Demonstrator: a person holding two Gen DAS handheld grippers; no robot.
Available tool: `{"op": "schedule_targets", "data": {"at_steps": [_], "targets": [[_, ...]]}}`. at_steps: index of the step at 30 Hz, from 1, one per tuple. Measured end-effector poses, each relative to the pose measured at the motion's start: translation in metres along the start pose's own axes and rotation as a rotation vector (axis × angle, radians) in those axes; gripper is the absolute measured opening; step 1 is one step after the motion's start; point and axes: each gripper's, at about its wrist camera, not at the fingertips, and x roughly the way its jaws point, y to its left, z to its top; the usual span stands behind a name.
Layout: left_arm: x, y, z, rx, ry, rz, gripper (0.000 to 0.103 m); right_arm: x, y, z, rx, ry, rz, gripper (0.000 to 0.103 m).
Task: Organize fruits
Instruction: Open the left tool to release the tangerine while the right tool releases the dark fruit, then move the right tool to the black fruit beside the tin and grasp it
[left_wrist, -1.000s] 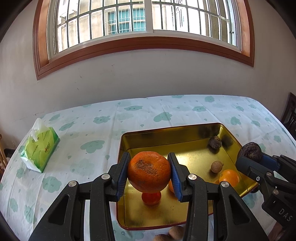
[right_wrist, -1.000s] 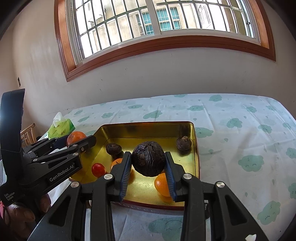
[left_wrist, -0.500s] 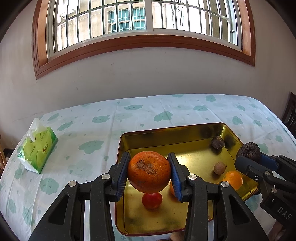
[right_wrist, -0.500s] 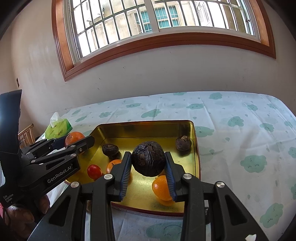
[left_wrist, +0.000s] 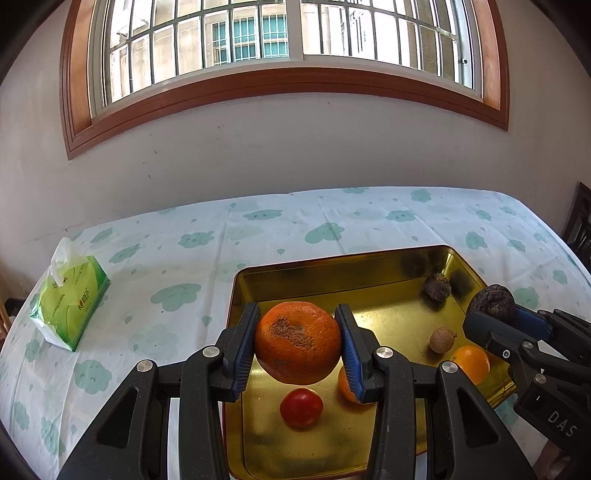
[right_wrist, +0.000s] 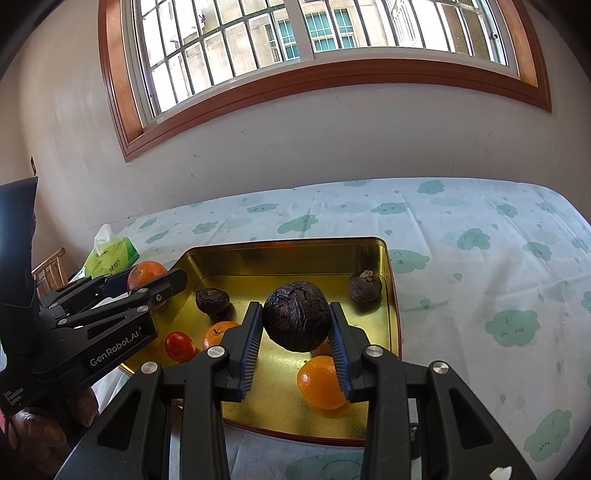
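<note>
We've got our left gripper (left_wrist: 298, 341) clamped on the big orange (left_wrist: 297, 341), our right gripper (right_wrist: 295, 321) pinching the dark wrinkled fruit (right_wrist: 296, 320), both held above the gold tray (left_wrist: 332, 269) with a tomato (left_wrist: 301, 408) beneath.

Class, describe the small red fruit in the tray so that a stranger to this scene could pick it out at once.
Start at the gold metal tray on the cloud-patterned tablecloth. In the left wrist view, look at its near end, just below the big orange held between the left gripper fingers. There lies the small red fruit: smooth, glossy and the only red one among orange and dark brown fruits.
</note>
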Motion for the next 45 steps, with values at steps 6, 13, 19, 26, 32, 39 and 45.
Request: {"op": "schedule_targets", "data": {"at_steps": [6, 13, 19, 26, 32, 39, 45], "targets": [[-0.001, 0.001, 0.001, -0.010, -0.019, -0.002, 0.054, 0.002, 0.000, 0.000, -0.003, -0.013, -0.005, 0.035], [-0.009, 0.002, 0.002, -0.009, -0.065, 0.015, 0.073, 0.003, 0.001, 0.000, -0.001, -0.021, -0.005, 0.035], [-0.008, 0.004, -0.001, -0.023, -0.058, 0.020, 0.073, 0.002, 0.000, -0.002, 0.010, -0.022, 0.002, 0.036], [-0.018, 0.005, -0.001, -0.027, -0.064, 0.027, 0.073, -0.011, -0.001, -0.001, 0.017, -0.041, 0.007, 0.036], [-0.042, 0.011, -0.007, -0.029, -0.076, 0.048, 0.074, -0.043, -0.010, -0.006, 0.016, -0.065, -0.007, 0.037], [-0.075, 0.027, -0.045, -0.076, -0.041, 0.037, 0.074, -0.075, -0.049, -0.044, 0.024, 0.026, -0.074, 0.039], [-0.091, 0.030, -0.088, -0.097, 0.026, -0.022, 0.074, -0.069, -0.065, -0.069, 0.002, 0.127, -0.075, 0.039]]}}
